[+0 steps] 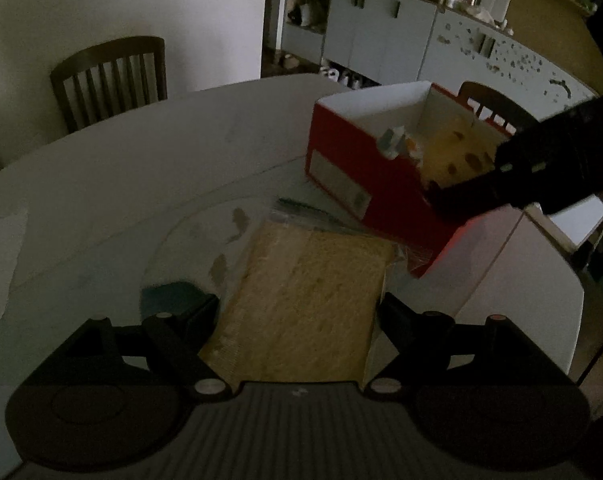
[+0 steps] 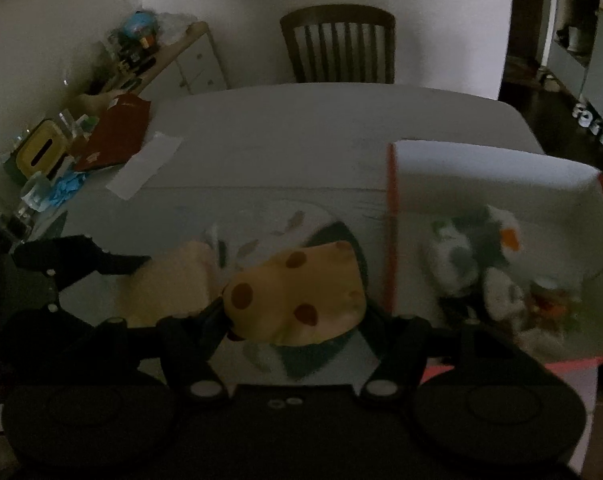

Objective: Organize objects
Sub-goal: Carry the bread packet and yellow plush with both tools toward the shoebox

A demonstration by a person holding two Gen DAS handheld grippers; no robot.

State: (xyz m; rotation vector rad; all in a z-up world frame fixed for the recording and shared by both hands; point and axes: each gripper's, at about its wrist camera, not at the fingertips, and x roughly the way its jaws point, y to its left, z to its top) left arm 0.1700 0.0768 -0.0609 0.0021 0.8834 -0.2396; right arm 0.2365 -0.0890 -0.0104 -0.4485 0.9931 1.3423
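Note:
A flat yellow sponge pack (image 1: 301, 300) in clear wrap sits between the fingers of my left gripper (image 1: 299, 306), which is shut on its two sides just over the table. The right wrist view shows that gripper (image 2: 113, 260) at the left, with the pale pack (image 2: 169, 284). A red box (image 1: 341, 172) with a white inside stands to the right. My right gripper (image 2: 297, 314) is shut on a yellow plush with brown spots (image 2: 297, 288), left of the box wall (image 2: 390, 220). From the left wrist view it (image 1: 437, 194) hangs at the box's near rim. White plush toys (image 2: 473, 256) lie inside.
A round leaf-patterned mat (image 1: 205, 216) lies under the objects on the pale table (image 2: 301, 128). A paper strip (image 2: 145, 164) lies at its left. Dark wooden chairs (image 2: 337, 44) (image 1: 109, 76) stand at the far edge. A cluttered sideboard (image 2: 113, 92) runs along the left.

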